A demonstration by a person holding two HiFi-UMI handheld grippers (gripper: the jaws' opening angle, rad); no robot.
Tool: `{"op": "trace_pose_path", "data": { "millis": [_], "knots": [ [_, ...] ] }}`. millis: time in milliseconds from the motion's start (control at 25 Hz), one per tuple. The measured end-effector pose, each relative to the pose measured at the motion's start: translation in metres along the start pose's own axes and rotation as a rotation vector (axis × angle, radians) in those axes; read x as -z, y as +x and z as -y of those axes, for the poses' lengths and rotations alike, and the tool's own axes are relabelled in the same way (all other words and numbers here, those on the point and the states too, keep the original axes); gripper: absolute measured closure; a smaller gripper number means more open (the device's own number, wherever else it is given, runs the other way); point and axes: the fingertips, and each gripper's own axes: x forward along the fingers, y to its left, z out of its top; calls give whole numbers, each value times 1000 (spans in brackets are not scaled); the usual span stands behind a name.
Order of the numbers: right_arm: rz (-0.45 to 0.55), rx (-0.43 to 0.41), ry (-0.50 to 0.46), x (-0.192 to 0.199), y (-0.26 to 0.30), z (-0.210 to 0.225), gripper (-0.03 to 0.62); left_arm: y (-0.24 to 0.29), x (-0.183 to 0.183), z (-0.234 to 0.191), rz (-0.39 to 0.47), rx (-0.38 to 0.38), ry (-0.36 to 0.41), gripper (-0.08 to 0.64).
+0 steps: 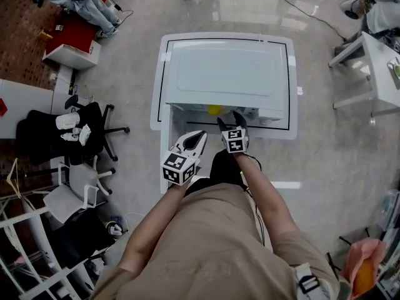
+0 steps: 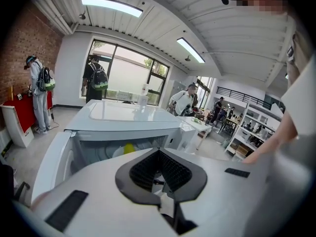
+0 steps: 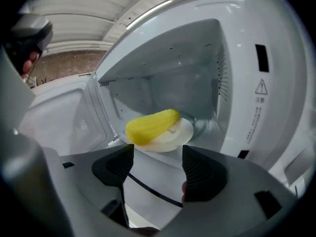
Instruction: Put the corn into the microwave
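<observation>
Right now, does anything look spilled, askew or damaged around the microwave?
Nothing stands out. The corn lies whole on the white plate inside the microwave, whose door stands open; the right gripper is open and empty in front.

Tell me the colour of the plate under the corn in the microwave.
White, a plain plate beneath the yellow corn; it shows best in the right gripper view.

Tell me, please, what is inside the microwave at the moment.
A yellow corn lies on a white plate on the floor of the microwave. The corn covers much of the plate, so what is beneath it cannot be seen.
</observation>
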Motion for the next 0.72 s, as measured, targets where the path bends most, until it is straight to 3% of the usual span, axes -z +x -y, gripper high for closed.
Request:
{"op": "trace_pose_path", "data": {
  "millis": [200, 720],
  "knots": [
    [-56, 59, -117, 6, 18, 0, 302, 0, 9, -5, -26, -13, 5, 555],
    [-94, 84, -141, -9, 40, 6, 302, -19, 15, -15, -30, -50, -5, 555]
  ]
}}
